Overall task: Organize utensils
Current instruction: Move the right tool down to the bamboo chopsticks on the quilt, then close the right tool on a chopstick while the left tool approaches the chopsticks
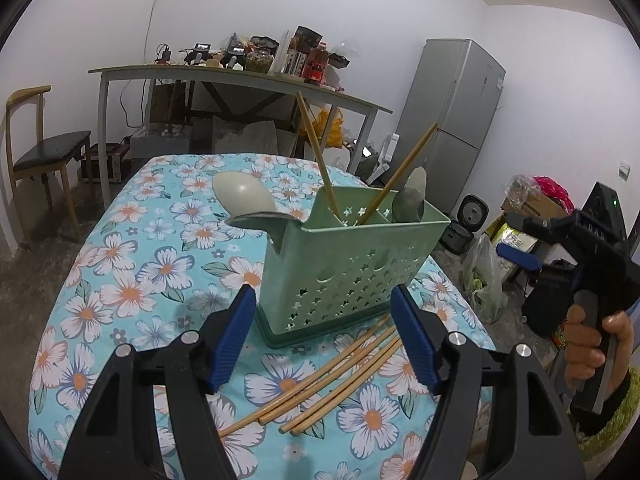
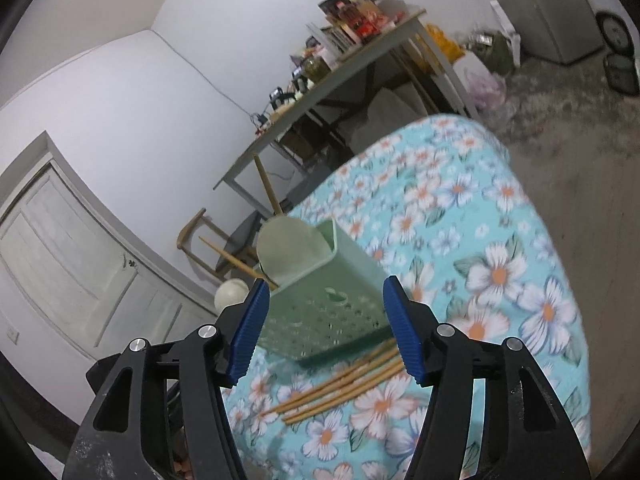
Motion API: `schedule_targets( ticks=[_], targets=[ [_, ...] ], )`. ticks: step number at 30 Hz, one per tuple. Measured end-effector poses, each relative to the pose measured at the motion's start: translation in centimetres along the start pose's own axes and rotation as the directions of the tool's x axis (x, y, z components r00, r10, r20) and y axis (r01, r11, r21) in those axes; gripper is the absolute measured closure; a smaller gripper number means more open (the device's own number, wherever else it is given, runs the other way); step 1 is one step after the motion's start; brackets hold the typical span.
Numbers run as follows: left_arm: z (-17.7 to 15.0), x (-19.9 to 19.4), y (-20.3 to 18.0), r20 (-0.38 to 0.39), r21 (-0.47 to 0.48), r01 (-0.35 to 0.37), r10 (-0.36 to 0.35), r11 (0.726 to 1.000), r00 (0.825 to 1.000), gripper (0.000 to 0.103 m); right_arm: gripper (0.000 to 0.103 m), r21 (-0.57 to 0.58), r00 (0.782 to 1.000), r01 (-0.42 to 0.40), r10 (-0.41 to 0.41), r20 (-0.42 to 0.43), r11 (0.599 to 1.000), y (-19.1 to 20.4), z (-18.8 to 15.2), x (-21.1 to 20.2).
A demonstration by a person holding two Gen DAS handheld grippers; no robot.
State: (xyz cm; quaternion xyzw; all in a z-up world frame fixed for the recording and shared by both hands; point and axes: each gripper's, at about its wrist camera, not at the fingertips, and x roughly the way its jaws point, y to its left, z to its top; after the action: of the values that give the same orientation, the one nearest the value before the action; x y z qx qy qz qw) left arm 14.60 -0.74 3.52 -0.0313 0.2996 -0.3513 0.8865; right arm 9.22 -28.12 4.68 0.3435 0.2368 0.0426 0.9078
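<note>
No legible writing; green caddy (image 1: pixel 352 264) holds 2 chopsticks (image 1: pixel 320 156).

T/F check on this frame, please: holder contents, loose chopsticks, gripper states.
1. The green utensil holder stands upright on the floral tablecloth. True.
2. Every chopstick is already in the holder. False: only two chopsticks stand in it, and a loose bunch of chopsticks lies on the cloth in front of it.
3. The left gripper is shut on a chopstick. False: its jaws are open and hold nothing.
4. The right gripper is open and empty. True.
5. A pale spoon sticks out at the holder's left end. True.
</note>
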Motion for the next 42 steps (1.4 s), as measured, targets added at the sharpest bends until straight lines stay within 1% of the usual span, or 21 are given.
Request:
schedule_targets(
  ticks=[5,10,14,18,23,25,29,32,34,38,42],
  targets=[
    [-0.1,0.4,0.4,-0.012,-0.012,-0.013,0.013,1.0,1.0,0.035,0.045,0.048,0.997,-0.028,0.031,-0.067,0.998,-0.6,-1.4,1.5],
    [-0.4,0.8,1.0,-0.031,-0.026,-0.041,0.04,0.999,0.999,0.035,0.046,0.144,0.985,-0.061,0.082,-0.15,0.988,-2.0,-3.1,3.8],
    [-0.5,0.8,1.4,-0.032,-0.033,-0.051,0.05,0.998,0.998,0.035,0.051,0.248,0.971,-0.063,0.117,-0.209,0.967,-3.7,-4.4,5.7],
    [-0.7,0.8,1.8,-0.031,-0.04,-0.057,0.056,0.998,0.998,0.035,0.059,0.332,0.958,-0.039,0.13,-0.257,0.942,-5.1,-5.5,7.6],
    [-0.8,1.0,2.5,-0.032,-0.055,-0.059,0.057,0.997,0.998,0.035,0.067,0.4,0.947,0.029,0.103,-0.304,0.916,-6.4,-7.0,9.0],
    [-0.9,1.0,2.7,-0.031,-0.058,-0.058,0.057,0.997,0.998,0.035,0.071,0.423,0.945,0.05,0.094,-0.313,0.905,-7.1,-7.4,9.4],
    [-1.0,1.1,2.8,-0.032,-0.062,-0.056,0.054,0.997,0.998,0.035,0.078,0.454,0.951,0.063,0.084,-0.296,0.889,-7.9,-7.8,9.5],
    [-1.0,1.2,2.8,-0.034,-0.063,-0.055,0.053,0.996,0.998,0.035,0.085,0.469,0.956,0.07,0.075,-0.284,0.88,-8.5,-7.8,9.7],
    [-1.0,1.2,2.7,-0.034,-0.062,-0.054,0.052,0.997,0.998,0.035,0.093,0.477,0.957,0.075,0.071,-0.28,0.875,-8.9,-8.1,10.0],
    [-1.0,1.2,2.6,-0.035,-0.058,-0.055,0.053,0.997,0.998,0.035,0.095,0.498,0.96,0.068,0.079,-0.268,0.865,-9.5,-8.3,9.7],
    [-1.0,1.2,2.5,-0.036,-0.055,-0.054,0.052,0.997,0.998,0.035,0.095,0.485,0.961,0.065,0.076,-0.265,0.872,-9.3,-8.6,9.1]
  ],
)
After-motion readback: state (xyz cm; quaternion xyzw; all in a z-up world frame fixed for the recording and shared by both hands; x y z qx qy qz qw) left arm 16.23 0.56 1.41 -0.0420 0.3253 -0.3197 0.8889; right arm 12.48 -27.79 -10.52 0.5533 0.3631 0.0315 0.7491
